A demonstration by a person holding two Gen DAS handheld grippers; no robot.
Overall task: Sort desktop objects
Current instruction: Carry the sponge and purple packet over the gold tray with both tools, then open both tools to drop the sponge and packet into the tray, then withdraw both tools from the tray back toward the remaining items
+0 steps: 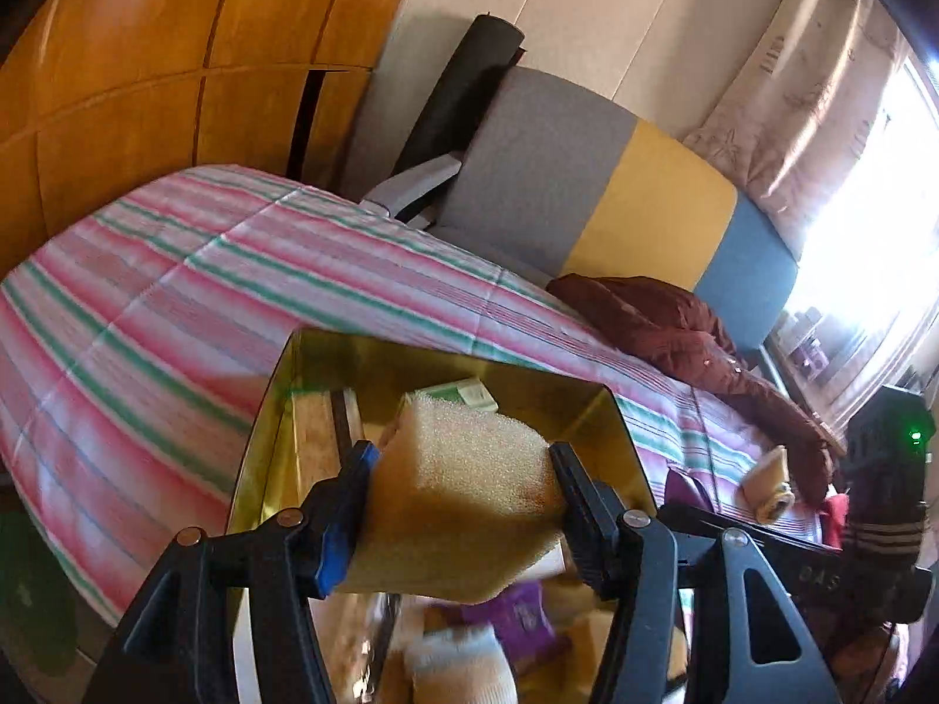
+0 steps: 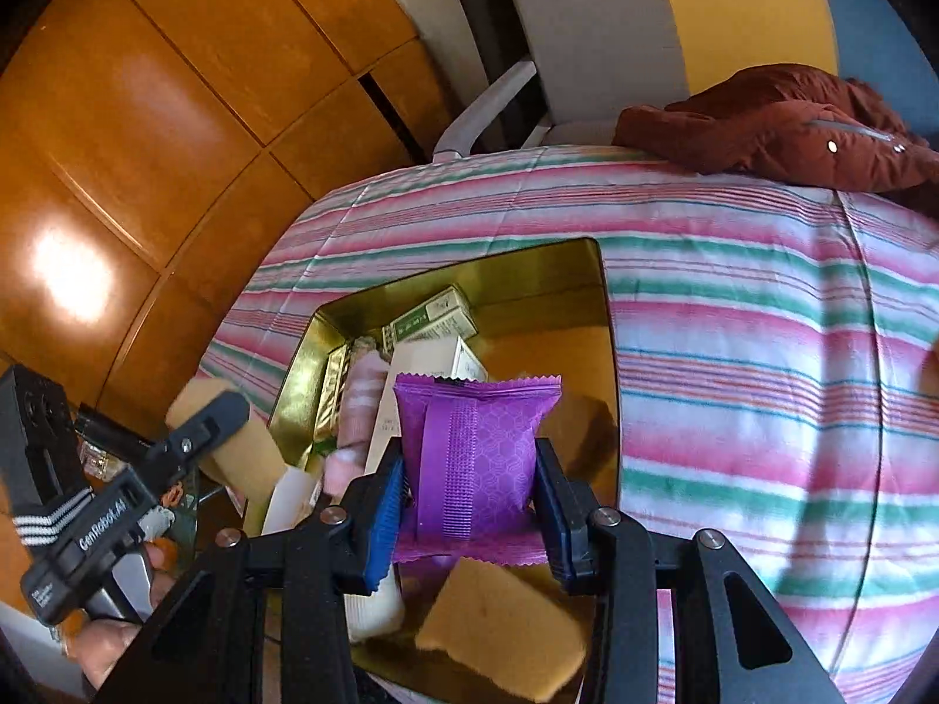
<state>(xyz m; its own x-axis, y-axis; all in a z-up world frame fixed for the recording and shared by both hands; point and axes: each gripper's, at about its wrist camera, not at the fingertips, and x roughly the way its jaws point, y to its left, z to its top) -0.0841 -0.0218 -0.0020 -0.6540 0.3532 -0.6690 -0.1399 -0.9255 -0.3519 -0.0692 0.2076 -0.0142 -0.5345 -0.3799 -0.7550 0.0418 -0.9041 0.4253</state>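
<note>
Left wrist view: left gripper (image 1: 463,504) clamped on a yellow sponge block (image 1: 463,487), pads pressing both sides; the sponge is held above the gold tin box (image 1: 587,405), which sits on the striped bedspread (image 1: 176,293); inside the box, partly hidden, a green-and-white carton (image 1: 469,393), a purple packet (image 1: 522,610) and a white sock-like roll (image 1: 458,669), blurred; far right, another black gripper body with a green light, state not readable here; a dark red jacket (image 1: 675,322) lies on the bed's far edge, by a grey, yellow and blue panel (image 1: 645,205).

Right wrist view: right gripper (image 2: 469,498) clenched on a purple sachet (image 2: 475,452), held upright over the gold tin box (image 2: 528,276); below it a second yellow sponge (image 2: 505,628) lies in the box; cartons (image 2: 434,317) stacked at the far end; a pink striped sock (image 2: 358,416) lies beside them; left gripper (image 2: 223,434) at the left edge with its sponge (image 2: 246,463), just outside the box rim; a hand (image 2: 111,645) grips its handle; wooden wardrobe doors (image 2: 147,117) behind.
</note>
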